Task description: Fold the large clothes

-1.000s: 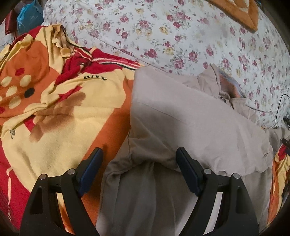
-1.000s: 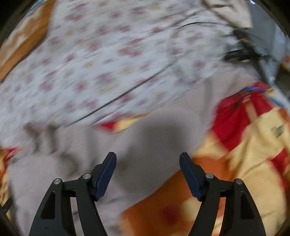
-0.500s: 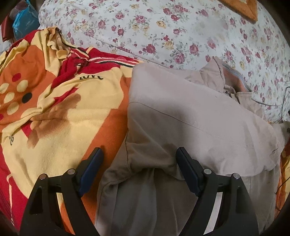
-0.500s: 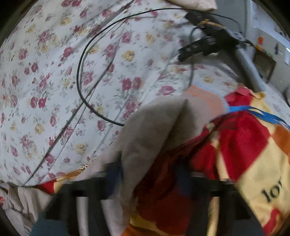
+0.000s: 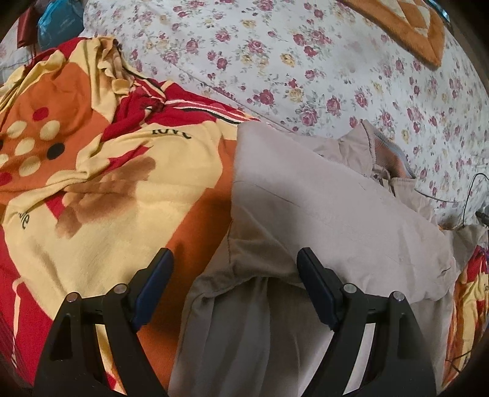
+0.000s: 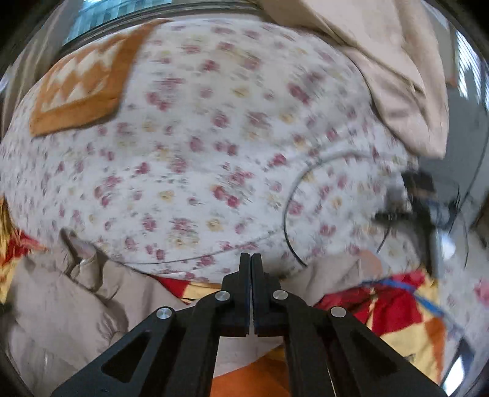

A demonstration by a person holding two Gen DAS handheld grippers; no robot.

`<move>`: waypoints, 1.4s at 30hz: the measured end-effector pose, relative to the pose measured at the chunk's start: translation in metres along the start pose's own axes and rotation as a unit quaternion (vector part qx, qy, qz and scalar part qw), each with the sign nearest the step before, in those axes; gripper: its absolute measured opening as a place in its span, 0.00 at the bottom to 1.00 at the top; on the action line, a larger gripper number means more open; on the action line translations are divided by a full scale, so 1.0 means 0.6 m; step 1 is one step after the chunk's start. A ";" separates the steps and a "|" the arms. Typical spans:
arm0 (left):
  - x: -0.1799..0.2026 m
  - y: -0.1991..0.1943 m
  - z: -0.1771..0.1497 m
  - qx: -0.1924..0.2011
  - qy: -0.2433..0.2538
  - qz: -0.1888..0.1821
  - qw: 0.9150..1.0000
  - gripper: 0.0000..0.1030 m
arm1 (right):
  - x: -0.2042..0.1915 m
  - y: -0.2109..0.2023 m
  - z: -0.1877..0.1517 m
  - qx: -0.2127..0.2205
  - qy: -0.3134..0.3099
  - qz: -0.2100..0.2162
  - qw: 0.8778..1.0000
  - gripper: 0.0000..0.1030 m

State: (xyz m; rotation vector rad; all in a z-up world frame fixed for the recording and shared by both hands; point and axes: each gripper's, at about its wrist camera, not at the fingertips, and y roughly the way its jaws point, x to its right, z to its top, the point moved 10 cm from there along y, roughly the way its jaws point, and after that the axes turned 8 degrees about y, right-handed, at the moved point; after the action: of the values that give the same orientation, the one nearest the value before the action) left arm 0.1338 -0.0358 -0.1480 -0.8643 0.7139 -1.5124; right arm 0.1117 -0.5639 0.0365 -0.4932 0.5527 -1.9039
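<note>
A large beige jacket [image 5: 321,213] lies partly folded on a red, yellow and orange blanket [image 5: 107,198], its collar toward the floral sheet. My left gripper [image 5: 235,274] hangs open just above the jacket's near fold, one finger over the blanket and the other over the cloth. In the blurred right wrist view my right gripper [image 6: 250,259] is raised over the jacket [image 6: 61,305] and its cuffed sleeve [image 6: 345,268]. Its jaws are closing and stand almost together. No cloth shows at the tips, and I cannot tell whether a thin fold is pinched lower down.
A floral bed sheet [image 5: 305,61] stretches behind the blanket, with an orange patterned cushion [image 5: 412,27] at its far side. A black cable [image 6: 290,213] loops across the sheet to a dark device [image 6: 418,198]. Another beige cloth [image 6: 397,76] hangs at upper right. A blue bag [image 5: 58,21] sits far left.
My right gripper went from wide open to nearly shut, dipped at the sleeve and then rose, so its view now looks across the bed. The left gripper stayed put and open.
</note>
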 end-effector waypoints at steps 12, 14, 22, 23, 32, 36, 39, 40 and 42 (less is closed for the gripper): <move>0.002 0.023 -0.005 -0.018 0.011 0.015 1.000 0.80 | 0.204 0.165 -0.075 -0.095 0.221 -0.035 0.970 0.67; 0.009 0.027 -0.004 -0.017 0.025 0.024 0.999 0.80 | 0.209 0.195 -0.078 -0.099 0.220 -0.040 0.970 0.62; 0.011 0.029 0.004 -0.016 0.037 0.028 0.999 0.80 | 0.171 0.226 -0.092 -0.105 0.189 -0.048 0.975 0.03; 0.009 0.026 0.006 -0.014 0.033 0.024 0.999 0.80 | 0.155 0.209 -0.084 -0.095 0.184 -0.031 0.978 0.02; -0.005 -0.019 0.021 0.017 -0.011 -0.009 1.000 0.80 | -0.222 -0.051 -0.052 -0.035 -0.038 0.177 0.983 0.02; 0.005 -0.023 0.022 0.018 -0.022 -0.054 0.998 0.80 | -0.416 -0.104 -0.179 -0.075 -0.151 0.239 0.956 0.21; 0.013 -0.031 0.025 0.024 -0.025 -0.074 0.997 0.80 | -0.471 -0.111 -0.255 -0.110 -0.167 0.268 0.942 0.60; 0.017 -0.034 0.027 0.026 -0.022 -0.080 0.996 0.80 | -0.470 -0.112 -0.271 -0.115 -0.156 0.267 0.944 0.60; 0.027 -0.040 0.031 0.032 -0.017 -0.092 0.995 0.80 | -0.463 -0.115 -0.284 -0.132 -0.122 0.278 0.944 0.60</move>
State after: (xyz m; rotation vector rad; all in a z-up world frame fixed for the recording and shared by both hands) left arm 0.1362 -0.0485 -0.1162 -0.9248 0.5695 -1.6718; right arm 0.0667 -0.2573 -0.0848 -0.6560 0.7006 -1.2172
